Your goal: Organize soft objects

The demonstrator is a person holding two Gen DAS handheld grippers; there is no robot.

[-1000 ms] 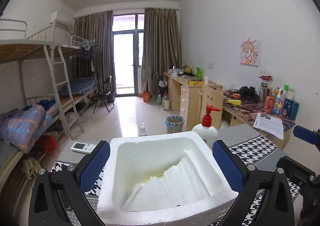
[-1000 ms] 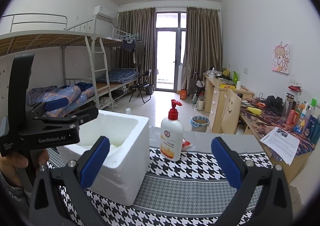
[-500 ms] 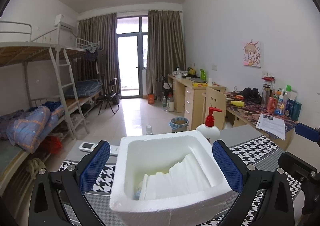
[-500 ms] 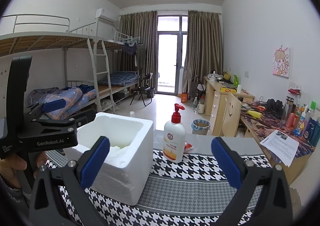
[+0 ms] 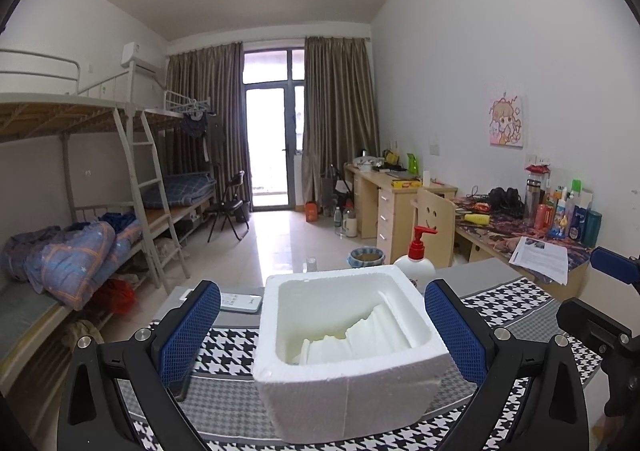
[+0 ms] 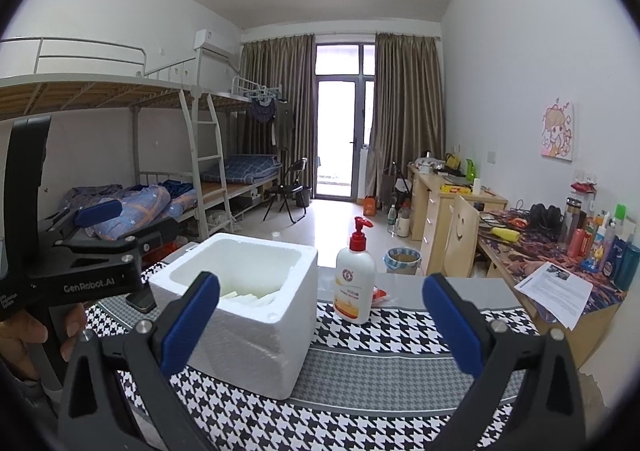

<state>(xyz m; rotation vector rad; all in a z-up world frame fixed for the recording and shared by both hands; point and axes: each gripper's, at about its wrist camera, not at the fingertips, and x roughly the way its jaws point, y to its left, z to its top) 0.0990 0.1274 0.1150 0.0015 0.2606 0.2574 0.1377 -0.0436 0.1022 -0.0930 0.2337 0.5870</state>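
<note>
We hold both grippers above the near edge of the table (image 6: 400, 335), which is covered in a houndstooth cloth. The left gripper (image 5: 322, 325) has its jaws wide apart, straddling the foam box (image 5: 348, 363) without touching it. The right gripper (image 6: 322, 325) also has its jaws wide apart, gripping nothing. The box stands toward the table's left side; inside it, white folded sheets (image 5: 360, 335) lean against its right wall. A pump bottle (image 6: 355, 279) stands just beside the box, toward the far edge. A remote (image 5: 240, 301) lies near the far left corner.
</note>
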